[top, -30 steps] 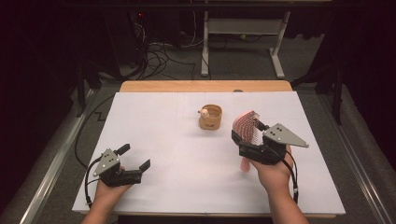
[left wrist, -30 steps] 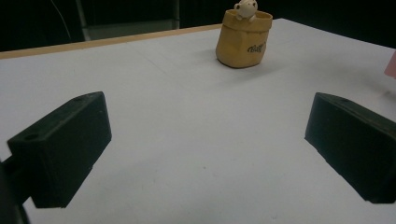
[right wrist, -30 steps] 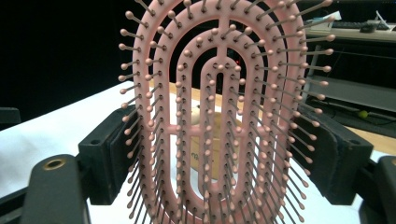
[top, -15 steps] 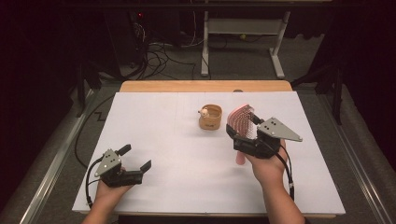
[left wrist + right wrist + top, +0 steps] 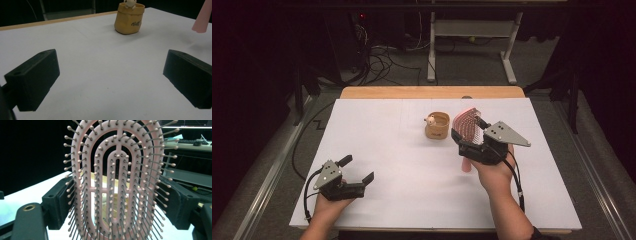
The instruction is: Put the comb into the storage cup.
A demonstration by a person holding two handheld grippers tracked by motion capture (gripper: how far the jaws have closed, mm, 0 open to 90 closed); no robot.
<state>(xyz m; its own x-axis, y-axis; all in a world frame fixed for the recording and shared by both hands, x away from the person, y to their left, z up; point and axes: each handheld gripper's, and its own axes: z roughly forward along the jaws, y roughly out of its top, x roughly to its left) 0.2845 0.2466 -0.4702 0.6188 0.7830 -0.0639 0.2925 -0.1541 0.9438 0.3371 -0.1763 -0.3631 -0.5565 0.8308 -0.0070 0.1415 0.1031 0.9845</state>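
Two grippers: right gripper (image 5: pixel 472 135), jaws clamped on pink brush (image 5: pixel 466 125) at 3 o'clock of cup (image 5: pixel 437 125), probably should lower handle-first steadily; left gripper (image 5: pixel 357 170), jaws wide, empty, on bench (image 5: pixel 402 200).

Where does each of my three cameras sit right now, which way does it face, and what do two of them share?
High view: above the near table edge, looking forward and down; both forearms, left gripper, right gripper.
Left gripper view: low over the table, between its open jaws toward the tan pot.
Right gripper view: along its jaws, clamped on the pink hairbrush.
Shared: high and left gripper views both show the pot and brush handle.
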